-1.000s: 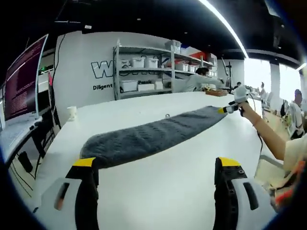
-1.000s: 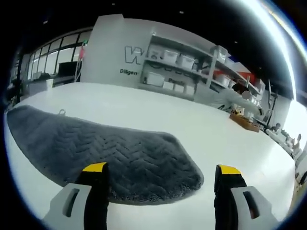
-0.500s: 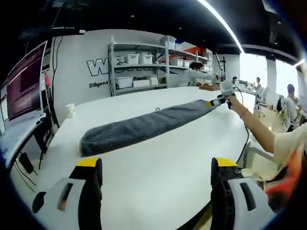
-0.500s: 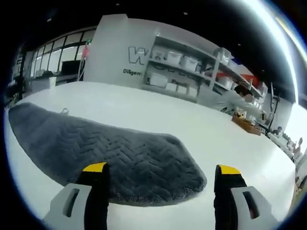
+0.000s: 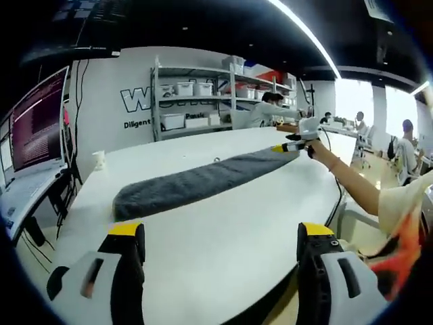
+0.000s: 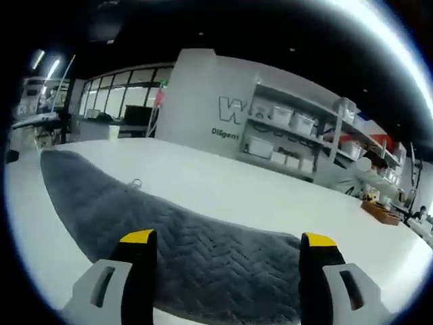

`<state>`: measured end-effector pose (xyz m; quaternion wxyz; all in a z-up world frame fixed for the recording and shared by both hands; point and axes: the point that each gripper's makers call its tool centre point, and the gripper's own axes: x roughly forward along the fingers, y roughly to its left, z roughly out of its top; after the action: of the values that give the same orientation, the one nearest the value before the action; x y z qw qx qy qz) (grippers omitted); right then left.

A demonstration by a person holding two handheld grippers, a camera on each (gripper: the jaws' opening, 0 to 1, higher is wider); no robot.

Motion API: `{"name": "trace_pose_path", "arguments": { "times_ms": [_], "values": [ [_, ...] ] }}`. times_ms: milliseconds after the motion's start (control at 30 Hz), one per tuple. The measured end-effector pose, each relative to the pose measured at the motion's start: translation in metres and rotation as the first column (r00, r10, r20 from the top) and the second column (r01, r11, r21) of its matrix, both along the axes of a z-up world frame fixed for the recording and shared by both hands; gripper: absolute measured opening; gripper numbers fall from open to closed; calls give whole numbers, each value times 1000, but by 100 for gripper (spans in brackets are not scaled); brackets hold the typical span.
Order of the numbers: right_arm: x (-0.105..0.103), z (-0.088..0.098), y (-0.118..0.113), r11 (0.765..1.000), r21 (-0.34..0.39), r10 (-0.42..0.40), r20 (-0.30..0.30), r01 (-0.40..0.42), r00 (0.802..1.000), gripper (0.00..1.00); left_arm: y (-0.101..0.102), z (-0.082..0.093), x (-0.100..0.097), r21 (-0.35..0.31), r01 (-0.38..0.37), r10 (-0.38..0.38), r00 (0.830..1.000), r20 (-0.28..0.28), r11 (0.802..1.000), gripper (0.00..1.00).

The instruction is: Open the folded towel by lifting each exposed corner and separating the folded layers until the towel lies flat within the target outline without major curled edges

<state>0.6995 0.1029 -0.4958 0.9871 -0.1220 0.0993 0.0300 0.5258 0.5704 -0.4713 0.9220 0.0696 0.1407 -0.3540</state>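
A white counter (image 5: 223,230) carries a long grey towel (image 5: 196,184), folded into a narrow strip. The left hand-held gripper (image 5: 220,237) hovers apart from it, jaws spread; the right hand-held gripper (image 6: 229,244) stands wide over the towel's end.

Towel (image 5: 193,186) lengthwise on table (image 5: 223,237) — shelving (image 5: 203,98) behind, monitor (image 5: 34,122) left.

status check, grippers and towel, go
Both grippers open, left back off the towel, right over its end. Towel folded long on white table. Nothing blocking.
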Motion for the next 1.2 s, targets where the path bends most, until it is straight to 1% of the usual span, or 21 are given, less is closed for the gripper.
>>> {"name": "trace_pose_path", "arguments": {
  "times_ms": [133, 267, 300, 333, 400, 433, 500, 533, 567, 633, 667, 700, 733, 767, 800, 867, 933, 967, 1000, 1100, 1200],
  "values": [
    [5, 6, 32, 994, -4, 105, 33, -105, 994, 83, -6, -5, -2, 18, 24, -23, 1000, -13, 1000, 92],
    [12, -5, 62, 982, 19, 190, 4, -190, 982, 81, -10, -5, -3, 20, 37, -36, 999, -15, 999, 92],
    [14, -4, 67, 978, 33, 204, 18, -205, 979, 81, -11, -5, -4, 22, 38, -38, 999, -14, 999, 92],
    [19, 6, 77, 970, 60, 228, 91, -234, 969, 83, -11, -5, -4, 25, 42, -42, 999, -13, 999, 92],
    [21, 6, 87, 963, 61, 256, 106, -264, 961, 88, -12, -5, -5, 24, 49, -49, 999, -15, 999, 92],
    [23, 2, 88, 965, 55, 249, 95, -255, 964, 89, -12, -5, -5, 22, 50, -49, 999, -15, 999, 92],
    [26, -6, 90, 970, 10, 242, 56, -243, 969, 80, -10, -4, -4, 14, 43, -43, 999, -15, 999, 91],
    [26, -7, 91, 970, 2, 244, 51, -244, 969, 72, -10, -4, -3, 12, 41, -41, 999, -15, 999, 91],
    [27, -10, 95, 968, -20, 249, 47, -248, 967, 59, -9, -5, -3, 10, 38, -37, 999, -16, 999, 91],
    [29, -16, 100, 966, -37, 258, 27, -257, 966, 44, -7, -5, -2, 9, 31, -31, 999, -19, 999, 91],
    [31, -18, 102, 965, -42, 258, 12, -257, 966, 43, -7, -5, -2, 9, 29, -29, 999, -19, 1000, 91],
    [32, -21, 103, 966, -40, 255, 3, -255, 967, 46, -6, -5, -2, 9, 28, -28, 999, -19, 1000, 91],
    [34, -25, 104, 968, -17, 252, -14, -252, 968, 50, -6, -5, -2, 9, 28, -27, 999, -19, 1000, 91],
    [34, -28, 106, 968, 14, 249, -31, -249, 968, 50, -6, -4, -2, 6, 27, -27, 999, -19, 1000, 91],
    [26, -27, 110, 968, 17, 252, -25, -252, 967, 47, -5, -4, -1, 4, 26, -26, 999, -19, 1000, 91],
    [22, -29, 114, 966, 22, 257, -23, -256, 966, 32, -6, -4, -1, 5, 25, -25, 999, -19, 1000, 90],
    [20, -35, 116, 967, -5, 256, -53, -256, 965, 19, -6, -4, -2, 7, 27, -27, 999, -20, 1000, 90],
    [18, -37, 118, 964, -34, 260, -56, -263, 964, 18, -6, -4, -2, 8, 29, -29, 999, -20, 1000, 90],
    [17, -40, 120, 965, -39, 258, -66, -261, 964, 19, -7, -4, -2, 8, 29, -29, 999, -20, 1000, 90],
    [11, -43, 120, 968, -7, 251, -80, -252, 965, 24, -7, -3, -2, 13, 26, -26, 1000, -17, 1000, 90],
    [11, -45, 115, 969, 1, 246, -87, -247, 965, 12, -8, -3, -2, 10, 29, -29, 999, -17, 1000, 90]
  ]
}}
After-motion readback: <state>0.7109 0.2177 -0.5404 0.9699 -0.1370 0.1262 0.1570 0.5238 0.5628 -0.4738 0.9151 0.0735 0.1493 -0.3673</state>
